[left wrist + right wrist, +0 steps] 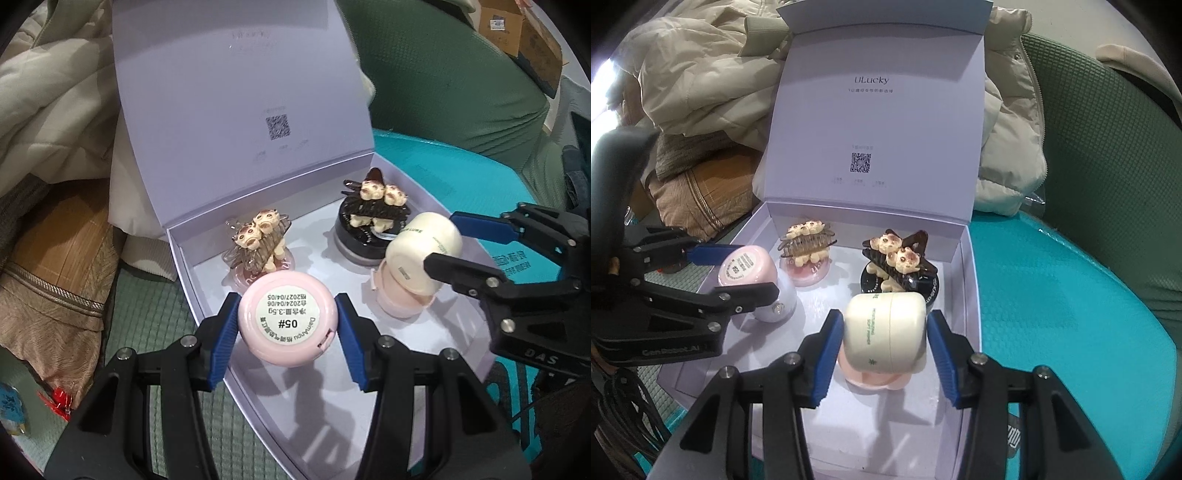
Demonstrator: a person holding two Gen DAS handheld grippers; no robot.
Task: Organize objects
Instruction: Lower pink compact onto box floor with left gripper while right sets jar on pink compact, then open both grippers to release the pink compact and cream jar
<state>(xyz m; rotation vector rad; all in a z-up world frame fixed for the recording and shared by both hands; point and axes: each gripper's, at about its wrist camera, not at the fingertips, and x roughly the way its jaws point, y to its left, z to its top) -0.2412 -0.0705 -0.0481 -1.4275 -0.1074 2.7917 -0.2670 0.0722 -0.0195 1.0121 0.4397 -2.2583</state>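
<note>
Inside white lidded cardboard box, left gripper clasps round pink compact; right gripper clamps cream cylindrical jar.

surface: teal embossed mat | behind: green textured cushion, cream puffer jacket | left: tan zipped bag | far right: cardboard boxes

Pink jar: smooth glossy plastic, paper label. Box: matt white card. Cream jar: satin plastic. Jacket: quilted cloth.
</note>
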